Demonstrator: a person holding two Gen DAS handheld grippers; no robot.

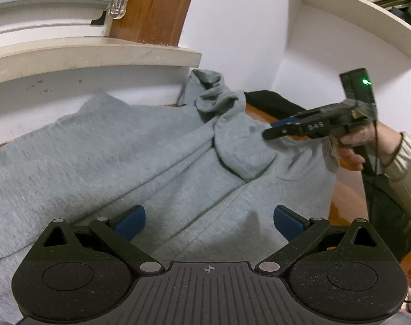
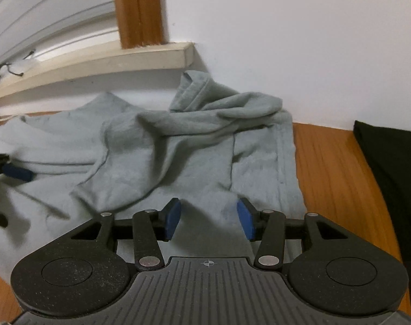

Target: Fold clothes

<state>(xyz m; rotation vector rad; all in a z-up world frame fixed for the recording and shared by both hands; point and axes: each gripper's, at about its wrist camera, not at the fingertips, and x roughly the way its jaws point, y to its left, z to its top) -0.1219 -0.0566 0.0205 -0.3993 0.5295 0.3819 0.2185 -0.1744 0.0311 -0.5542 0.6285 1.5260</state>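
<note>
A grey sweatshirt [image 1: 124, 157] lies spread on a wooden table [image 2: 327, 176], its back edge bunched against the wall. One sleeve [image 1: 240, 149] is laid across the body. My left gripper [image 1: 209, 216] hovers low over the near part of the sweatshirt, jaws wide open and empty. My right gripper [image 2: 209, 215] stands open just above the sweatshirt [image 2: 164, 162] near its right edge, with nothing between the blue pads [image 2: 172, 216]. In the left wrist view the right gripper [image 1: 273, 132], held by a person's hand [image 1: 354, 146], is above the folded sleeve.
A window sill [image 1: 97, 57] juts out over the back of the table. A black cloth [image 2: 389, 176] lies on the table to the right of the sweatshirt. A white shelf [image 1: 368, 8] with books hangs at the upper right. Bare wood shows between sweatshirt and black cloth.
</note>
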